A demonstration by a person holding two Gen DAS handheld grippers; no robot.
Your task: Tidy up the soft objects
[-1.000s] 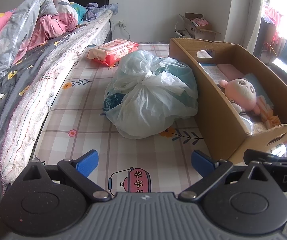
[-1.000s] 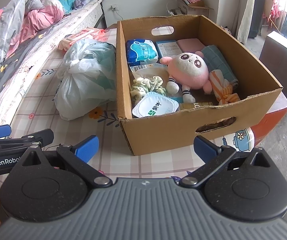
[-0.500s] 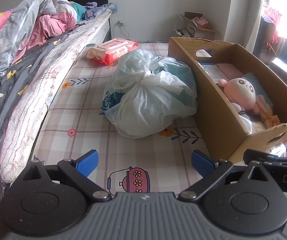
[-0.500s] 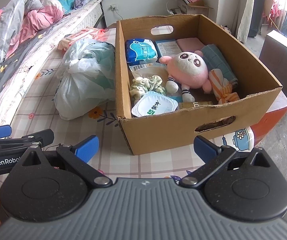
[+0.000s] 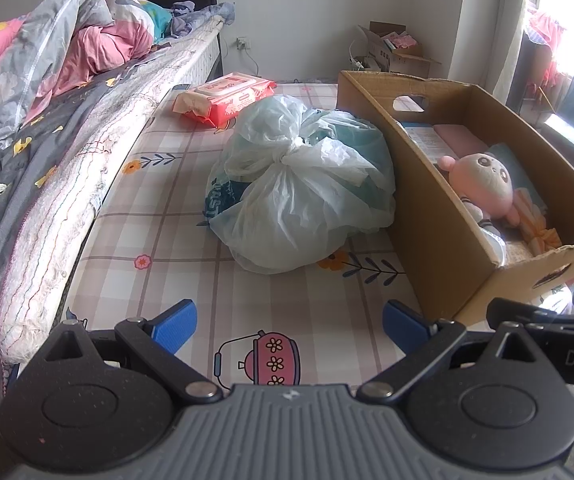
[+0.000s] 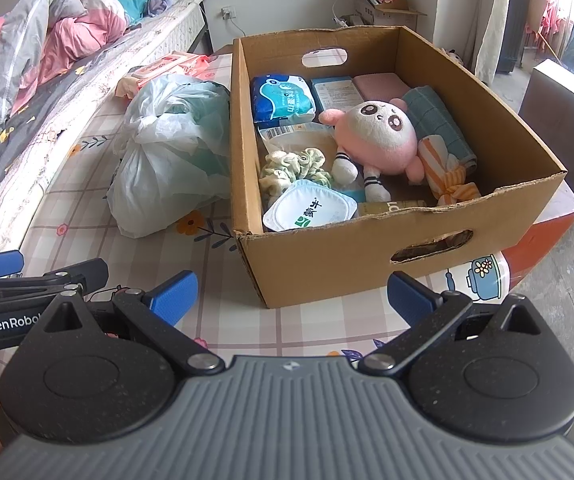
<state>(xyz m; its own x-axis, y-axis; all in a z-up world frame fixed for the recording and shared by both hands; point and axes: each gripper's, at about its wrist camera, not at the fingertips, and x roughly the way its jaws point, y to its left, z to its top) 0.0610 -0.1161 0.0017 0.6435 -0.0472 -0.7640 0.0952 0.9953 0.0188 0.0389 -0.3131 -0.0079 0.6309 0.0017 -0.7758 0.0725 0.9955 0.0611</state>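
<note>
Left claw (image 5: 289, 318) spread wide, nothing between its blue pads, low over the checked worktop (image 5: 167, 240) near its front edge. Right claw (image 6: 291, 292) likewise wide apart and empty, just beside the left one, facing the front wall of the box (image 6: 351, 244). Tied plastic bag (image 5: 303, 188) lying on the worktop, touching the box's left wall. Red wipes pack (image 5: 225, 98) farther back on the worktop, apart from the bag, beside the bed (image 5: 47, 140). Inside the box: pink plush (image 6: 375, 136) lying in the middle, green scrunchie (image 6: 291, 164) to its left, white round-cornered pack (image 6: 309, 212) against the front wall, blue tissue pack (image 6: 281, 98) at the back left, teal towel (image 6: 435, 120) along the right side, orange striped cloth (image 6: 447, 176) at the front right. Smaller carton (image 5: 395, 50) by the far wall.
</note>
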